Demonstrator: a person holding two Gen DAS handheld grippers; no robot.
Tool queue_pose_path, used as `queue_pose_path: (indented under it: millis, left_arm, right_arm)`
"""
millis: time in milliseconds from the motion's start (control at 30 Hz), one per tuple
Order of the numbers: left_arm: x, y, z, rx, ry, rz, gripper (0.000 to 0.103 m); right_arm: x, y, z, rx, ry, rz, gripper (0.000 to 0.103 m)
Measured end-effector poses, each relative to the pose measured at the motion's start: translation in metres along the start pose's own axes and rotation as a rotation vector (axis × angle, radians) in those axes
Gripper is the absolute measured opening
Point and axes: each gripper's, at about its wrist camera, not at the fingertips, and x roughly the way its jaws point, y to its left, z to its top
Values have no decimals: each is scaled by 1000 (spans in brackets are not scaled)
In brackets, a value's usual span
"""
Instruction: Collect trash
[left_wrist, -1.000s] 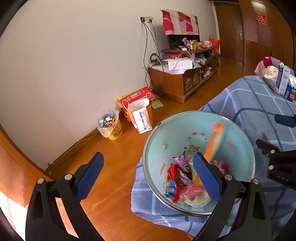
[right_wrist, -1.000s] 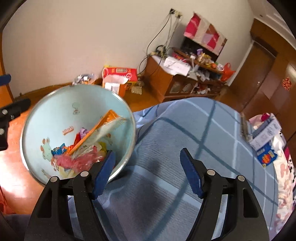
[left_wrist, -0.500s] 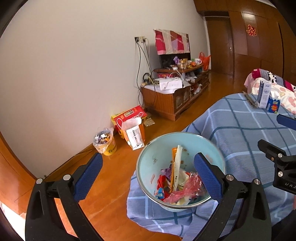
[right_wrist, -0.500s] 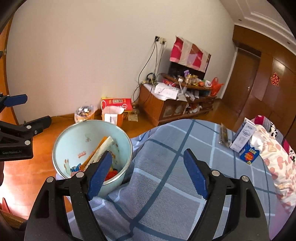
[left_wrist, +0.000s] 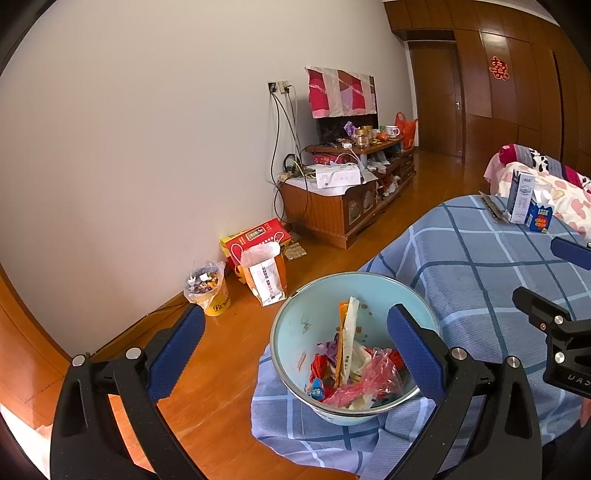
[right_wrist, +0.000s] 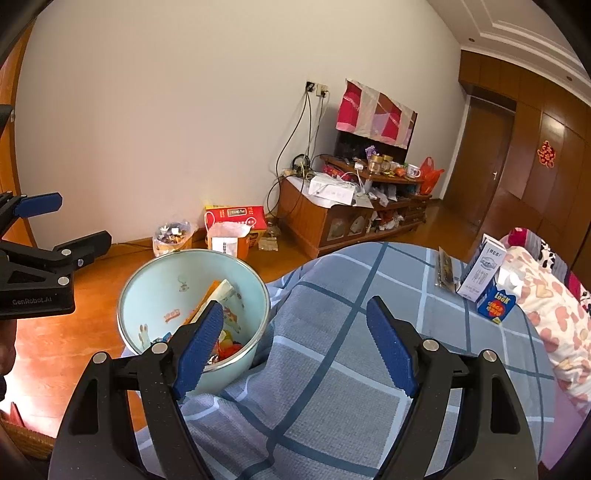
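Trash wrappers (left_wrist: 354, 369) lie piled inside a pale blue basin (left_wrist: 295, 332), which rests on the checked blue bedcover (right_wrist: 332, 387) at its edge. The left hand-held gripper (left_wrist: 295, 354) is released, empty, basin ahead between its fingers. The right hand-held gripper (right_wrist: 295, 347), jaws just widened, holds nothing; basin at its left finger. Two cartons (right_wrist: 487, 280) stand farther right.
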Motion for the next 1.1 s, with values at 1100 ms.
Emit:
queue_pose_path:
  millis: [1100]
  left_arm:
    - [-3,0,1,2,-4,3,97]
  right_arm:
    - [-7,2,1,6,-14,0,79]
